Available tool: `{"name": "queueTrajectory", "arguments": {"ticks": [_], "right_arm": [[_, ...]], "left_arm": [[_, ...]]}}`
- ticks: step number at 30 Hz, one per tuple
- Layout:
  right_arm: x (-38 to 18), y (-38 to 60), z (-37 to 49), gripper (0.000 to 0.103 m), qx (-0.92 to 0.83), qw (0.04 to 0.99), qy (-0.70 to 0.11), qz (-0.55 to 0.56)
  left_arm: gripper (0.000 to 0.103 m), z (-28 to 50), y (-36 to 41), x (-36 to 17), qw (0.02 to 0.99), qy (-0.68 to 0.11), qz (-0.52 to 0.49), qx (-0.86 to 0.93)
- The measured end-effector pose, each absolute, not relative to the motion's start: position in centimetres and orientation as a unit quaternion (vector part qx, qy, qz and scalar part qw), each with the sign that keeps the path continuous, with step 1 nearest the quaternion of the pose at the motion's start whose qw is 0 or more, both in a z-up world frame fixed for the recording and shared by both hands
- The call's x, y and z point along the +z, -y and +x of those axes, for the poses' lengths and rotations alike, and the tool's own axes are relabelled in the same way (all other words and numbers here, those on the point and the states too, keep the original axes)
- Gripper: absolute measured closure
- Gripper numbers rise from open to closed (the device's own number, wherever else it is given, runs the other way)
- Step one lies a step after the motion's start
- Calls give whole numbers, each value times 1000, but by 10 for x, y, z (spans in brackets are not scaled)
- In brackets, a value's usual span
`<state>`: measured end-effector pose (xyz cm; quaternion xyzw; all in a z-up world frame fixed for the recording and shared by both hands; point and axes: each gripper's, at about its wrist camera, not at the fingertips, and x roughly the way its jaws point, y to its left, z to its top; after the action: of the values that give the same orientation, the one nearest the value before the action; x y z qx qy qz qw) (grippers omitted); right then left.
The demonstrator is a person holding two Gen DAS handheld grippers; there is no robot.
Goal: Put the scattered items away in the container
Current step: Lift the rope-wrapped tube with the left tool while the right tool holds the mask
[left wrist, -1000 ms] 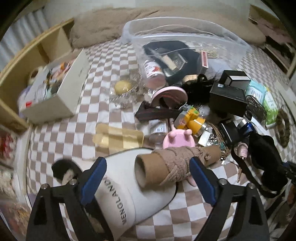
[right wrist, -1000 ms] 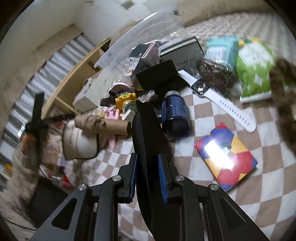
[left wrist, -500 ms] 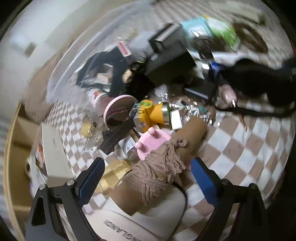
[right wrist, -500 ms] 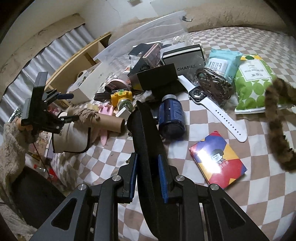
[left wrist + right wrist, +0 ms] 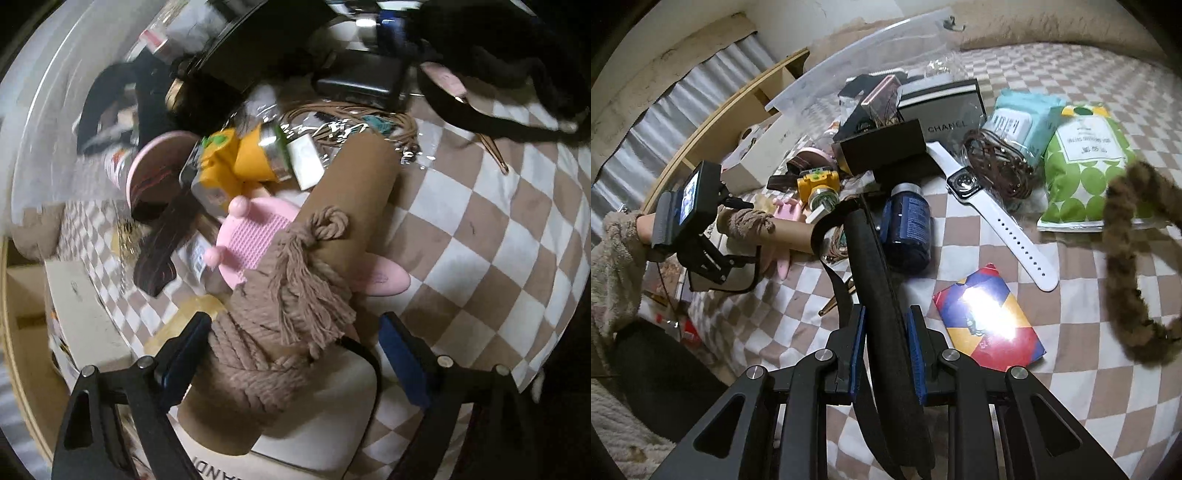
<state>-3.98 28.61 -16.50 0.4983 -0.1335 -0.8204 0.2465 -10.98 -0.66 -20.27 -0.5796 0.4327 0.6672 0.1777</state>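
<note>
Pink brush (image 5: 255,236) beside rope tube (image 5: 295,295).

left gripper (image 5: 291,354): jaws closing, astride rope-wound cardboard tube (image 5: 321,236), pads apart from it | tube: lies over pink silicone mat (image 5: 255,236) and white cap (image 5: 317,402) on checkered bedcover (image 5: 480,236) | beyond: yellow toy (image 5: 240,162), clear container (image 5: 48,110)

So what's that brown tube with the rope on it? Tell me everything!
The tube looks like plain brown cardboard, with its near end open. Tan rope is wound thickly around that near part, ending in a knot and a frayed tassel. It lies tilted across a white cap and a pink brush. The left gripper straddles the roped end, jaws closing, the right pad not touching yet.
</note>
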Motion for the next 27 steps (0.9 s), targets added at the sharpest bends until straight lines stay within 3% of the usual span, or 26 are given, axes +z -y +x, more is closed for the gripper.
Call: {"name": "queueTrajectory", "arguments": {"ticks": [8,10,12,20,22,23,24,25,27], "right_arm": [[-167,-283,-65,79,-802,251,102,532],[-169,-280,-71,79,-790,273,109,538],[-170,-276,-77,79,-783,281,103,546],[-178,-254,-98,79,-769,275,9,578],[-177,-248,-101,70,-770,270,-28,577],[-177,-246,-101,46,-772,266,-44,575],[-176,-243,-100,12,-773,263,-63,574],[-176,-240,-99,1,-774,261,-79,571],[-175,-231,-91,0,-774,269,-116,562]], "left_arm": [[12,-128,24,-202,133,-387,-593,694],[16,-128,26,-202,129,-381,-586,703],[26,-128,28,-202,127,-387,-573,711],[37,-127,31,-194,153,-333,-560,743],[38,-123,29,-193,154,-314,-557,753],[38,-119,28,-192,151,-304,-554,760],[39,-117,29,-191,146,-293,-552,767],[39,-116,29,-190,142,-278,-551,774],[42,-113,31,-188,146,-242,-553,784]]}}
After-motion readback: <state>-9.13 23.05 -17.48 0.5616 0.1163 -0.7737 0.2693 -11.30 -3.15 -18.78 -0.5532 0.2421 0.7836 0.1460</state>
